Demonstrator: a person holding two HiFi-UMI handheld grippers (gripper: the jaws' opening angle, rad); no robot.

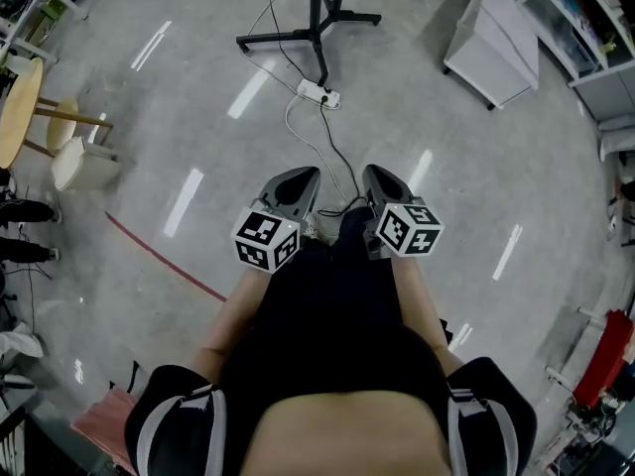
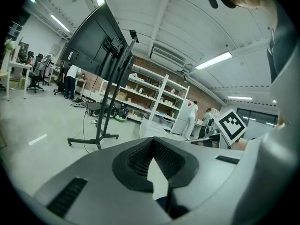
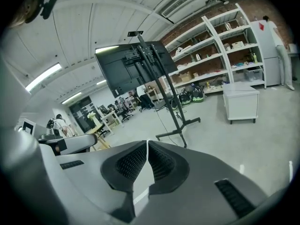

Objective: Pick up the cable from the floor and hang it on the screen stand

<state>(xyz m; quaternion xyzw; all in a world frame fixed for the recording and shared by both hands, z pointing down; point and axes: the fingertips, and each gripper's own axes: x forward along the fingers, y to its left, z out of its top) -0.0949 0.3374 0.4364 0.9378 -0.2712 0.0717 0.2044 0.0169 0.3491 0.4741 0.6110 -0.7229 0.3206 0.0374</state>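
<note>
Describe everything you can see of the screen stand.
The screen stand is black metal, as it looks: slim upright posts on splayed legs flat on the grey floor, carrying a large dark screen up top, its mount brackets showing. It stands upright. Thin cables drop from it and run across the floor to a white power strip.

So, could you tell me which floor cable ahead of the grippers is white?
The white cable bows out leftward below the power strip; the black cable runs straighter, down from the screen stand.
</note>
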